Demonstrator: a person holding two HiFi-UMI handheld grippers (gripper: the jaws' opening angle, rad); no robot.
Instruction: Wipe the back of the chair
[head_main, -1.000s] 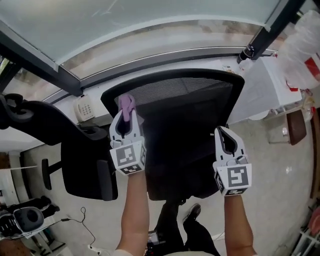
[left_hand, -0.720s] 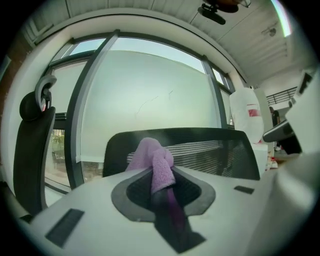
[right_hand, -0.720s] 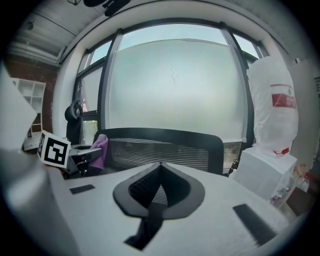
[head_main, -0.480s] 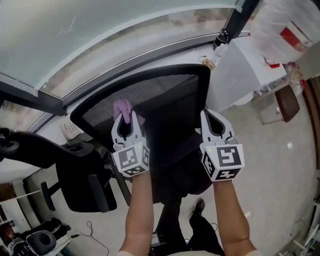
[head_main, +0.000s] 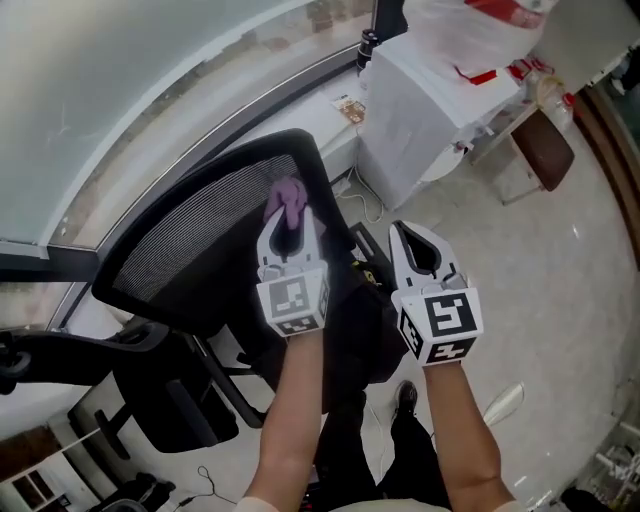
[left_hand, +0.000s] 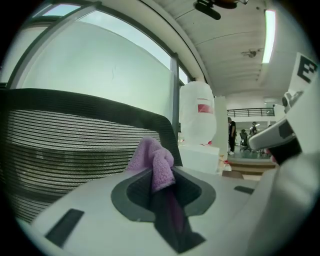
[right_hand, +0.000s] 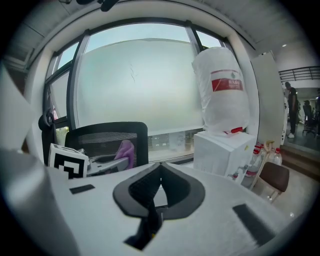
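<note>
A black office chair with a mesh back (head_main: 190, 245) stands below me, its top rim (left_hand: 100, 107) running across the left gripper view. My left gripper (head_main: 289, 222) is shut on a purple cloth (head_main: 288, 200), whose bunched end (left_hand: 152, 162) sticks out past the jaws against the right end of the chair back. The right gripper (head_main: 418, 235) hangs to the right of the chair, shut, with nothing in it. From the right gripper view the chair back (right_hand: 107, 142) and the cloth (right_hand: 125, 151) show at the left.
A white box (head_main: 430, 100) with a large white sack (right_hand: 220, 90) on it stands at the right by the curved window (head_main: 120, 90). A brown stool (head_main: 543, 150) is beyond it. A second dark chair (head_main: 60, 350) is at the left.
The chair has swung round so its back now slants to the left. The left gripper with the cloth has gone from the left part of the back to its right end. The right gripper has shifted slightly left.
</note>
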